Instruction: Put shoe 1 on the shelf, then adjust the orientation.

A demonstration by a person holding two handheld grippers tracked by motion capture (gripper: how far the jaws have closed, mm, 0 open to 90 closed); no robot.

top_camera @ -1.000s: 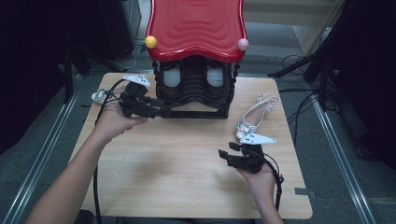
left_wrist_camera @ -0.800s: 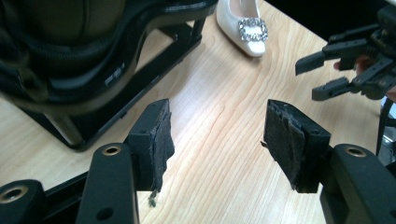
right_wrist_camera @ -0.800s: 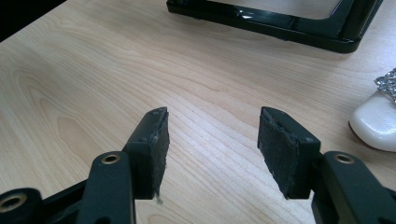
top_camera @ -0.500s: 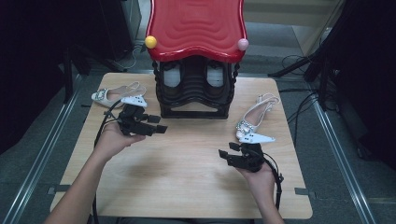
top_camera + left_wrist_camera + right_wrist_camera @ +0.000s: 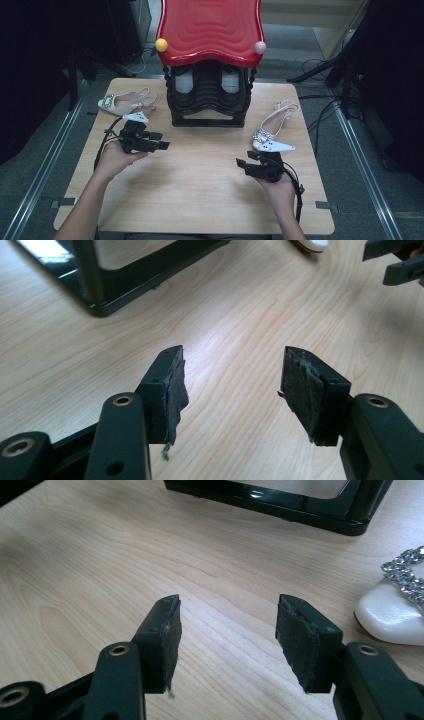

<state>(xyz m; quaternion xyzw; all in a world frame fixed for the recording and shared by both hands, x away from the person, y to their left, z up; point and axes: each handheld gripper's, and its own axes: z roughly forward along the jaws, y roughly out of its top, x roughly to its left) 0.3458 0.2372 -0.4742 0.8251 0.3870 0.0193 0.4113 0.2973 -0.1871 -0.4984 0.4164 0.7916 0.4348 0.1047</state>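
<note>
Left hand-held gripper (image 5: 159,140) is pulling back from the rack (image 5: 209,100) toward the person and coming down low over the counter (image 5: 200,190), jaws open and empty; left shoe (image 5: 125,102) is now lying uncovered behind it, just beyond it. Right hand-held gripper (image 5: 246,167) is staying put, open and empty, right shoe (image 5: 274,125) just ahead of it. Judging by this, a shoe pickup is coming next. No readable writing anywhere.

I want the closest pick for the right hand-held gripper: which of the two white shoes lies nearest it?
The white shoe on the right, angled just beyond the right hand-held gripper; the other shoe lies far left.
</note>
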